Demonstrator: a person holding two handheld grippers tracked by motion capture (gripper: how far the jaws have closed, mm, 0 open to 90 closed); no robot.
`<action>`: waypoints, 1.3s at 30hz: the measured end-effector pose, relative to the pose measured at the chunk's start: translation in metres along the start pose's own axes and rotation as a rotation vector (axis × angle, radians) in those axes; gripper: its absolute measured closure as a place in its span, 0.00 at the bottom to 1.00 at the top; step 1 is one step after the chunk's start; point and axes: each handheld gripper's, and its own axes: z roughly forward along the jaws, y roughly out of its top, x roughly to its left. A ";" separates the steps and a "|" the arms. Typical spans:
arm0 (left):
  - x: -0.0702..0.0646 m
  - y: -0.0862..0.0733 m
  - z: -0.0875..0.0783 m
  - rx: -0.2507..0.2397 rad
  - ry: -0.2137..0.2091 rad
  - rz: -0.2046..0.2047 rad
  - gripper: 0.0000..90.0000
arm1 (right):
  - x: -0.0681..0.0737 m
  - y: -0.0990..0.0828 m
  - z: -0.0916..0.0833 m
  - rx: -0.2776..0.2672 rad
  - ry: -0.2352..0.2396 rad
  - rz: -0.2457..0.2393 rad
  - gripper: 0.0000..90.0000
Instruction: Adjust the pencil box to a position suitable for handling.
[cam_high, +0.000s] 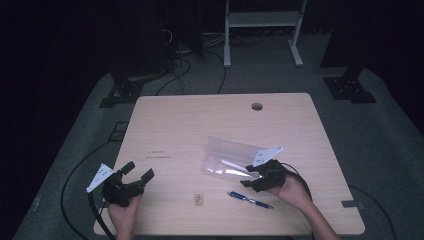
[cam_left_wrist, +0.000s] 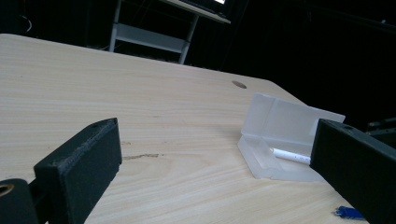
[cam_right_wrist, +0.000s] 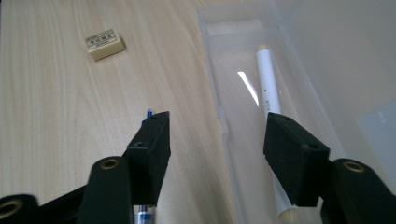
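**Packing a pencil case: one item in, two still out**

Loading of the clear plastic pencil case (cam_high: 227, 157) appears about a third complete. The case lies open on the wooden counter (cam_high: 190, 120), right of centre, its lid standing up at the far side. Inside its tray rests a single white pen (cam_right_wrist: 270, 93), lengthwise and alone; nothing else can be seen in the tray.

Outside the case remain a blue pen (cam_high: 250, 200), lying on the counter just in front of the tray, and a small cream eraser (cam_high: 199, 199) with a printed label, apart from both to the left.

The right tongs (cam_right_wrist: 217, 140) hover with jaws apart, straddling the near wall of the tray: one jaw over the white pen, the other above the blue pen's tip, gripping nothing. The left tongs (cam_high: 136, 172) are held low at the counter's near left corner, jaws likewise spread and empty, well apart from the case.

Judged from this layout, the blue pen and eraser are yet to go in, and the lid yet to be closed.
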 end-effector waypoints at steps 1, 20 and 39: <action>0.000 0.000 0.000 0.000 0.000 0.001 0.01 | 0.002 -0.001 0.000 -0.003 0.000 0.001 0.43; -0.001 0.000 0.000 0.004 0.000 0.007 0.01 | 0.018 -0.017 -0.005 0.004 0.018 -0.005 0.40; -0.001 0.000 0.001 0.004 0.000 0.004 0.01 | 0.031 -0.032 -0.004 0.023 0.037 -0.024 0.48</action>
